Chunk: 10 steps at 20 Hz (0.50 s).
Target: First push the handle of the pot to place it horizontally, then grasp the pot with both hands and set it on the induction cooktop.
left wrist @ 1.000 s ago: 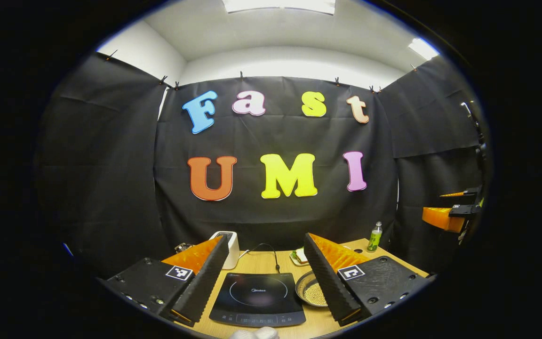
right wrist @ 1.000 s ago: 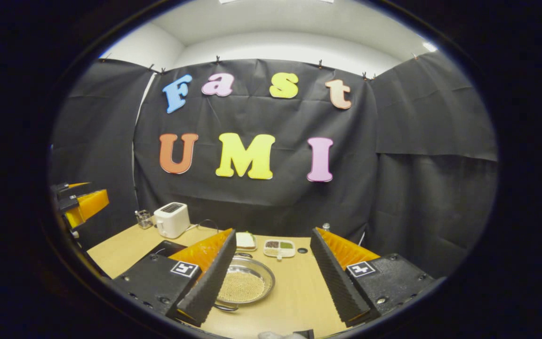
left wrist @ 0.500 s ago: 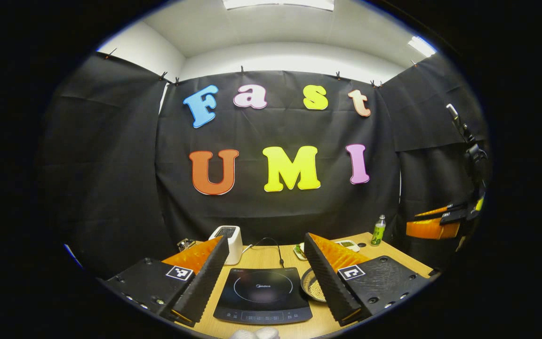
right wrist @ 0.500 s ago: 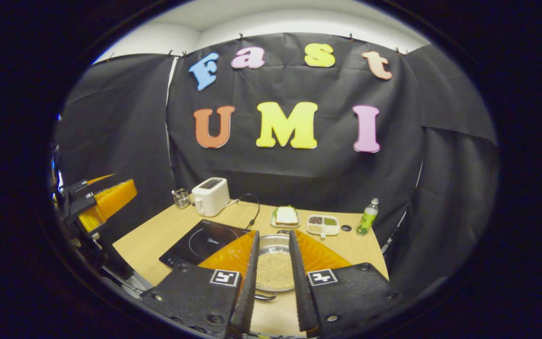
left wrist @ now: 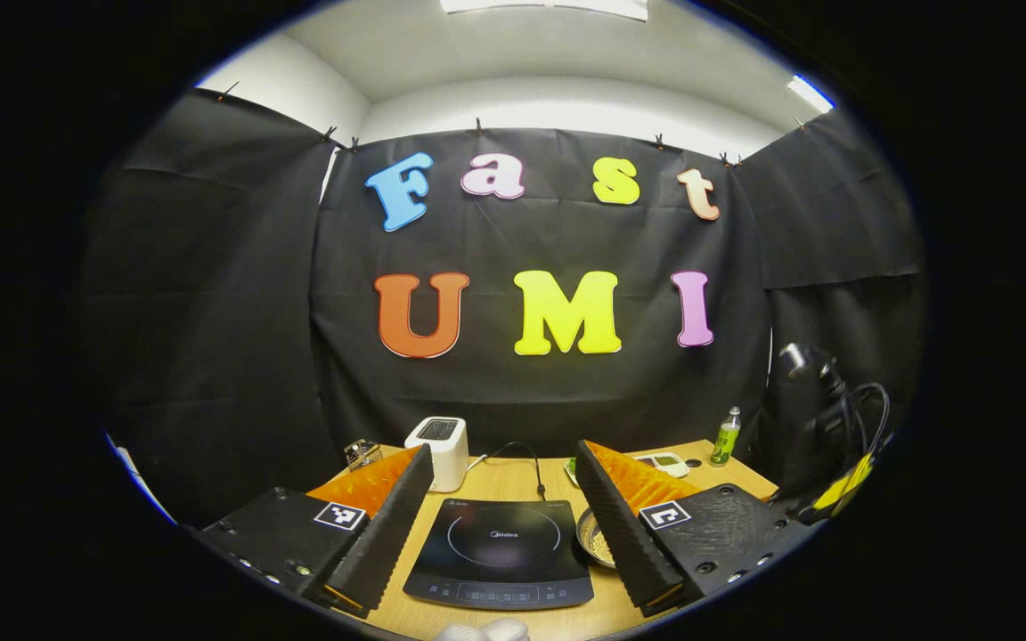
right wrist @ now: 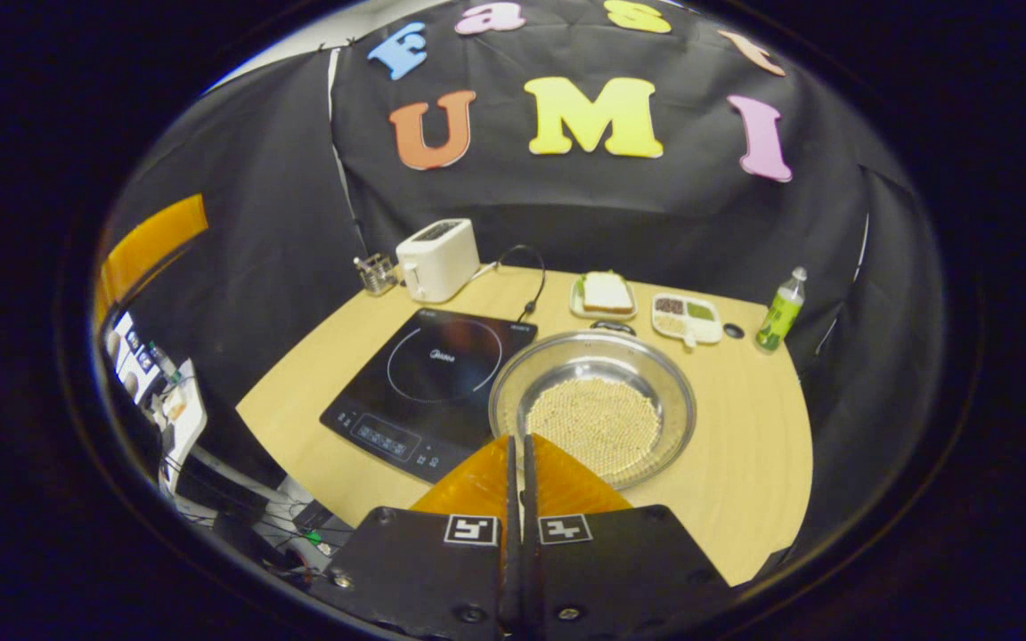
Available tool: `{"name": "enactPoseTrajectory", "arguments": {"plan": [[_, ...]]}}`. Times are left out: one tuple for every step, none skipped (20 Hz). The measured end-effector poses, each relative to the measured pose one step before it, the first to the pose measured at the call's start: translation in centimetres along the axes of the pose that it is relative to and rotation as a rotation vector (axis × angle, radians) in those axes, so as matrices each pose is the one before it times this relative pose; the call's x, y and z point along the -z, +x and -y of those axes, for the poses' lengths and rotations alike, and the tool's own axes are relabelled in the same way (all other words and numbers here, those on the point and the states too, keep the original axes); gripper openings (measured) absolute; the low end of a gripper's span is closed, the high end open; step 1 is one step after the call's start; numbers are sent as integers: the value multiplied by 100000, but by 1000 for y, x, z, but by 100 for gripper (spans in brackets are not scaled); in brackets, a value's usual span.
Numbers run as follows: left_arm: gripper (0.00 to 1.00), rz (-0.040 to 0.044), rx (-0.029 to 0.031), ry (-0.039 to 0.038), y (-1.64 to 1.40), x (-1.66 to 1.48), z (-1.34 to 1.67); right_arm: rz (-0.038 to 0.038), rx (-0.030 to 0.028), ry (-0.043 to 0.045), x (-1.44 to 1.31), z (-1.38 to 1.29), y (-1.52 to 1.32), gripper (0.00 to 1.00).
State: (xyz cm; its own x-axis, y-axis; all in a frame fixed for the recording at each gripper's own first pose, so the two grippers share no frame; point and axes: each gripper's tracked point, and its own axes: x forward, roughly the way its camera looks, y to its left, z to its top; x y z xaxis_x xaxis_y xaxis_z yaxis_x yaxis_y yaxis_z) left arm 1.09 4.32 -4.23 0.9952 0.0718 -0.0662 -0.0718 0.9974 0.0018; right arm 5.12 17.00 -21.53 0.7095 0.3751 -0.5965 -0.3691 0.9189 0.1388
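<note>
The right gripper [right wrist: 517, 458], its fingers now pressed together on nothing after gaping wide a second ago, has dipped over the steel pot [right wrist: 593, 405] beside the induction cooktop [right wrist: 428, 374], seemingly readying the handle push, while the left gripper [left wrist: 502, 499] hangs wide open

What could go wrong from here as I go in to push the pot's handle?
1. The pot holds loose grains; a hard shove could likely spill them.
2. It sits right beside the cooktop, so a push might ride its rim onto that edge.
3. The right gripper is shut over the near rim; I cannot clearly see the handle, so it may hit the rim instead.
</note>
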Motion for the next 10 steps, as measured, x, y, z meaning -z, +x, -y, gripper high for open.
{"name": "enactPoseTrajectory", "arguments": {"plan": [[96,-340,-557,-349,16,118,-330,-3210,-285,-130,946,-102,1044,1],[96,-305,-367,-181,-18,324,-57,-2866,-120,135,1014,-288,857,4],[96,-398,-351,-33,30,214,-174,-2779,-401,83,807,-305,934,4],[96,-382,-222,-17,58,112,-172,-2536,22,278,850,-139,1026,4],[96,-343,-97,20,1,34,-101,-2310,72,605,725,-126,945,4],[96,-487,-73,135,42,242,-49,-2247,9,390,805,-225,1006,4],[96,-393,-156,136,57,159,-103,-2009,76,14,511,-152,916,4],[96,-279,-70,18,55,-59,-202,-1732,418,-367,487,-109,878,4],[96,-157,-82,-20,56,213,-74,-1370,576,79,379,0,745,4],[96,-652,-175,136,-154,20,-62,-1958,-43,363,545,-70,738,4]]}}
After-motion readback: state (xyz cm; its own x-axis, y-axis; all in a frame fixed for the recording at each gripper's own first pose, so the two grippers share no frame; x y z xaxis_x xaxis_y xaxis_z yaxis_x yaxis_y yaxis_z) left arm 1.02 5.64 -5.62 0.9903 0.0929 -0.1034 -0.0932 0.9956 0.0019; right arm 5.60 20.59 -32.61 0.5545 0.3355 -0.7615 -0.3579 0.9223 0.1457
